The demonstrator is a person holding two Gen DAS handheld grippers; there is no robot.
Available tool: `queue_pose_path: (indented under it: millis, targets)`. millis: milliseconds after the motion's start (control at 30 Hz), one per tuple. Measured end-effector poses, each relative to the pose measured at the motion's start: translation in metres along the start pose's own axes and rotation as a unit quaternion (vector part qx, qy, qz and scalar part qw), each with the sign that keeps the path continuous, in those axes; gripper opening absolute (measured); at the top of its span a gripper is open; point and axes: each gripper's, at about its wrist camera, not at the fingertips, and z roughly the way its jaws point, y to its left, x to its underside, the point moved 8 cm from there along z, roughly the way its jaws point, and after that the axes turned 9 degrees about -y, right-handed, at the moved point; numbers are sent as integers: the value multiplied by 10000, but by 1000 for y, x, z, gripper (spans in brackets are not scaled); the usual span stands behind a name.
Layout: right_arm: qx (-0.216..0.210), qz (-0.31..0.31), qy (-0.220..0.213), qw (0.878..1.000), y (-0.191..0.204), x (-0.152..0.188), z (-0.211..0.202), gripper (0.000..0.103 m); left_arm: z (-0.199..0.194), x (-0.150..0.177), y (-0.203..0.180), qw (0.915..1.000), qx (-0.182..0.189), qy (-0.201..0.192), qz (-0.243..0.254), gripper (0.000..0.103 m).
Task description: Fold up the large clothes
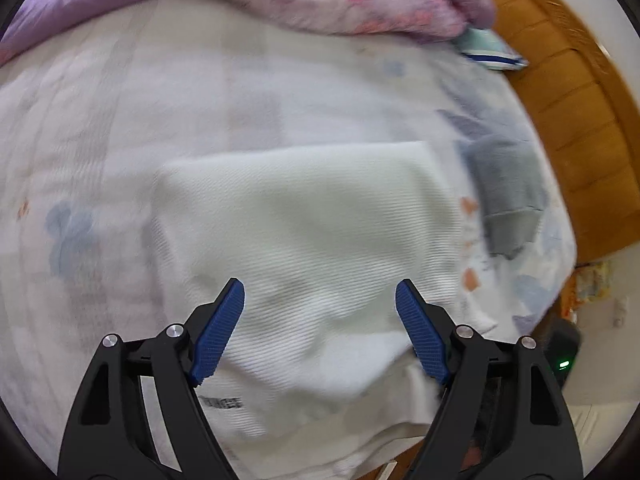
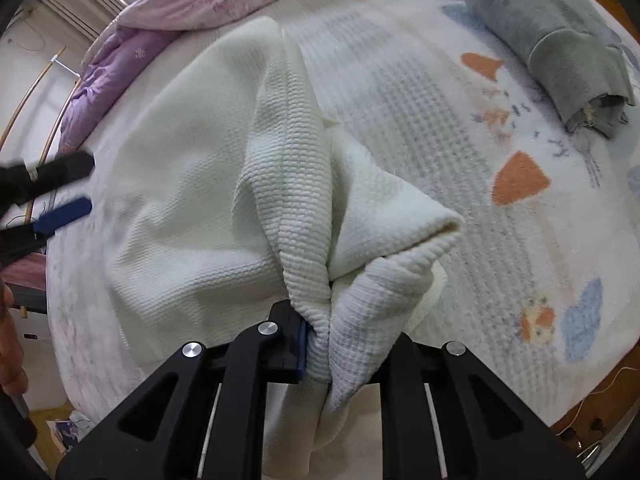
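Two tongs, left tongs [image 1: 320, 292] spread wide above white garment [image 1: 304, 216], right tongs [image 2: 320, 344] clamping it

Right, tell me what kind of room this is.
Most likely a bedroom: the work surface is a bed with a patterned sheet, a purple quilt piled at its far end, and a wooden bed frame.

the whole left-wrist view is blurring, so the dark print on the white garment [image 1: 304, 232] just beside the left tongs [image 1: 320, 292] is staying unreadable. the lower edge is cutting that garment off below the tongs. in the right-wrist view, bunched cloth is hiding the right tongs' [image 2: 320, 344] right finger, and only a blue sliver of the left pad [image 2: 301, 344] is showing. far right, the frame edge is cropping the grey garment [image 2: 560, 40].
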Motion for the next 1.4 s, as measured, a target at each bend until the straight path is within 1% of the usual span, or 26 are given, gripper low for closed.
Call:
queue_pose_path:
  millis: [100,167,267,333,367,400,433,500,533,667,700,733,767,800,867,933,1000,1033,1100,1133,1167,1200,1233,1333,1367,1400]
  targets:
    - [-69,138,109,9998,-8,0,9,13,7,5,19,9997,-156,56,-179,79]
    - [-145,192,128,9996,-13,-1,11,13,4,9,33,9995,-196,0,-248,80]
    - [-201,197,80,9996,-16,-6,8,13,-3,19,53,9982,-190,-91,-562,81]
    - [-266,368,266,9986,-22,-4,13,18,-8,32,67,9968,-212,-119,-762,82]
    - [-293,447,318,9981,-26,-3,12,25,-10,40,72,9962,-196,-110,-843,82]
    - [-330,536,346,9974,-30,-4,9,28,-11,48,75,9959,-179,-65,-884,82]
    - [-312,474,328,9979,-32,-6,3,29,-12,56,80,9957,-274,-14,-883,82]
    - [-35,195,302,9993,-35,-9,-11,43,-14,74,85,9953,-338,80,-903,83]
    - [106,48,227,9997,-38,-12,-22,47,-12,82,88,9948,-344,155,-943,83]
    - [461,-563,357,9967,-33,-7,-37,45,8,122,92,9911,-637,717,-917,84]
    - [809,-808,283,9930,-33,-9,-44,46,11,127,94,9905,-699,700,-957,84]
    - [842,-813,196,9929,-31,-13,-50,46,13,128,96,9901,-719,665,-1008,88]
    - [667,-660,161,9955,-31,-13,-55,47,15,129,99,9892,-725,672,-1085,89]
    - [305,-353,167,9988,-28,-15,-57,54,17,129,101,9878,-666,713,-1210,89]
    - [-220,116,318,9992,-26,-18,-52,67,14,126,103,9866,-543,723,-1355,89]
    - [-407,304,456,9977,-28,-23,-42,67,5,120,101,9858,-198,528,-1582,89]
    - [-261,326,405,9983,-34,-31,-38,67,-8,115,101,9838,10,228,-1777,89]
    - [-278,350,262,9987,-35,-39,-39,67,-13,113,101,9833,76,130,-1814,89]
    - [-328,208,81,9992,-29,-48,-43,67,-19,111,99,9835,82,-68,-1807,89]
    - [-318,-23,55,9995,-24,-50,-41,67,-18,113,98,9838,78,-48,-1789,89]
    - [-169,-235,110,9995,-23,-50,-36,67,-13,118,98,9844,24,71,-1760,89]
    - [136,-493,231,9984,-25,-48,-24,67,-7,124,97,9845,22,176,-1748,89]
    - [167,-521,471,9974,-29,-40,-8,67,0,130,96,9835,35,338,-1777,89]
    - [-477,22,1169,9920,-37,-23,19,69,7,136,88,9804,209,510,-1891,89]
    - [-663,52,1320,9890,-38,-21,21,70,6,135,84,9799,326,468,-1911,89]
    - [-759,35,1368,9877,-38,-21,21,70,6,135,82,9809,301,470,-1861,89]
